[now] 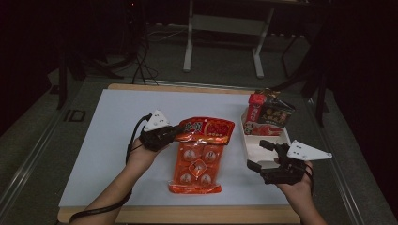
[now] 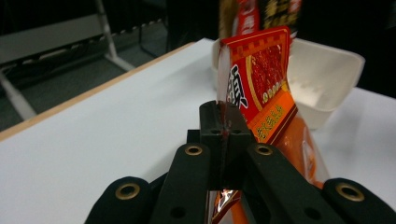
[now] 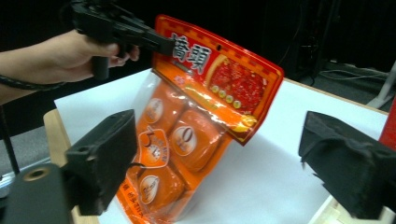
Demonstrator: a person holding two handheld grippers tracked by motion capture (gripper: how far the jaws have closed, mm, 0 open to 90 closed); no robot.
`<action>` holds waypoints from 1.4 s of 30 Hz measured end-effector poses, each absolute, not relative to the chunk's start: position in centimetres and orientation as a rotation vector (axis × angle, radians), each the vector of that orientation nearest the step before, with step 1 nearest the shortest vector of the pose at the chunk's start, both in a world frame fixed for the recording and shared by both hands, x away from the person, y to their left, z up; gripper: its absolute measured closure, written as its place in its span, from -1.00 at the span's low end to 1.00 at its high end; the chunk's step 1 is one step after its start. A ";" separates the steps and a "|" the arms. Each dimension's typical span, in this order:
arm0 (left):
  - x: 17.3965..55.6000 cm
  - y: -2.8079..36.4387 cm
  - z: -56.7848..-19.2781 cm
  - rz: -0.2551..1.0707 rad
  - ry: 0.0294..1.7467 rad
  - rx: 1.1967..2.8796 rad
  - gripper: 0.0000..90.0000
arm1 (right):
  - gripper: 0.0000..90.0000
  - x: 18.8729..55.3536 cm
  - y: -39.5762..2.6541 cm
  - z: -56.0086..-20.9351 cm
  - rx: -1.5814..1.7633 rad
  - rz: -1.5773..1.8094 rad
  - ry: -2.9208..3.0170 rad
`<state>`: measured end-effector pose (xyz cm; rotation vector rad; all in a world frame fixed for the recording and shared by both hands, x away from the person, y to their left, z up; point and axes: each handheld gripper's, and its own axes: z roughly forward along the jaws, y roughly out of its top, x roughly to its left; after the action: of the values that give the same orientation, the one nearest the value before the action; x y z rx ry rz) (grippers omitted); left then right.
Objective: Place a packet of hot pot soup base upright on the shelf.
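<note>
pinching the crinkly orange snack pouch: left tongs, glossy plastic.

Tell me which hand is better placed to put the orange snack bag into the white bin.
Left. The left gripper is already shut on the orange snack bag at its top corner, lifting it. The right gripper is open beside the white bin, holding nothing.

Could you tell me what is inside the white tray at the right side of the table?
In the white tray, two snack packets stand at the far end: a red one and a dark one. The near part looks bare; the floor beneath the packets is covered.
</note>
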<state>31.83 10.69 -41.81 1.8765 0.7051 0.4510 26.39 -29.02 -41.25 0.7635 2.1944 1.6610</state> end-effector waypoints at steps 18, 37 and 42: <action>28.1 10.5 -40.3 0.437 0.559 1.825 1.00 | -0.67 28.6 -27.2 -41.7 0.769 1.638 2.205; 26.2 10.2 -39.8 0.409 0.515 1.815 1.00 | 0.62 30.7 -24.4 -43.2 0.637 1.700 2.365; 26.1 10.5 -39.4 0.406 0.535 1.824 1.00 | 1.00 30.4 -24.4 -42.4 0.587 1.701 2.430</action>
<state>26.12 10.53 -39.45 1.8237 0.5355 0.4062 30.38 -24.35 -42.45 0.5866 2.4300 1.7013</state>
